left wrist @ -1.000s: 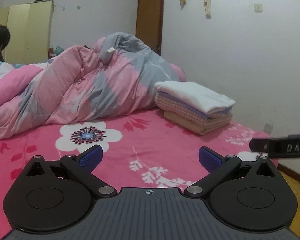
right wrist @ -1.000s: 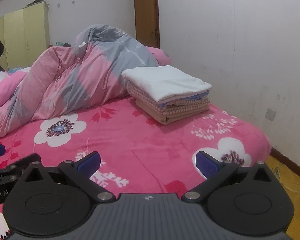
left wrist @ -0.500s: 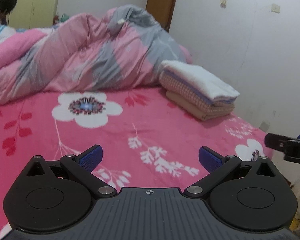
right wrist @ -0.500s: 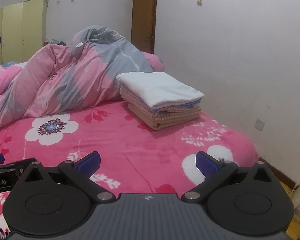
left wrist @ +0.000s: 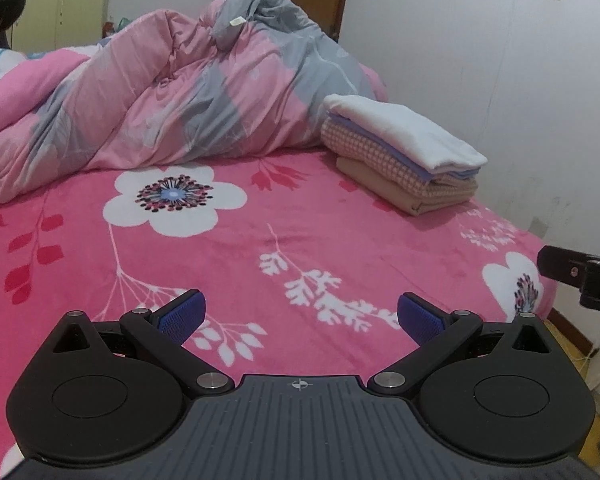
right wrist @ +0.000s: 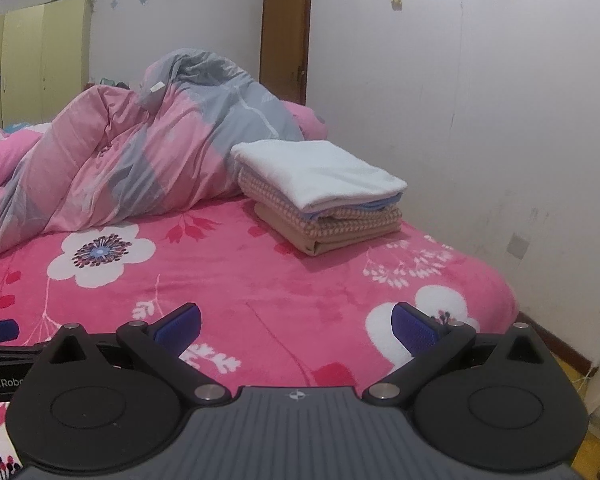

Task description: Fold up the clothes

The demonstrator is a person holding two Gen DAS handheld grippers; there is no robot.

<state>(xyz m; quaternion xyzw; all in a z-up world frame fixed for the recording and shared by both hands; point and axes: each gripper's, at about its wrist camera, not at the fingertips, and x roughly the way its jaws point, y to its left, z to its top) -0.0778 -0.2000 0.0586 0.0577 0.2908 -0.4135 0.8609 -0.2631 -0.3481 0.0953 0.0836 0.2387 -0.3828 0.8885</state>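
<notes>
We hold the left hand-held gripper (left wrist: 299, 316) released, empty, above the bed (left wrist: 260, 248) | right hand-held gripper (right wrist: 296, 326) likewise spread wide, grasping nothing | folded clothes stack (right wrist: 320, 192) sits on the bed's far right, beside the rumpled quilt (right wrist: 140, 160), near the wall (right wrist: 480, 120).

Left tongs (left wrist: 300, 316) have tilted down toward the bedspread (left wrist: 260, 240).
</notes>
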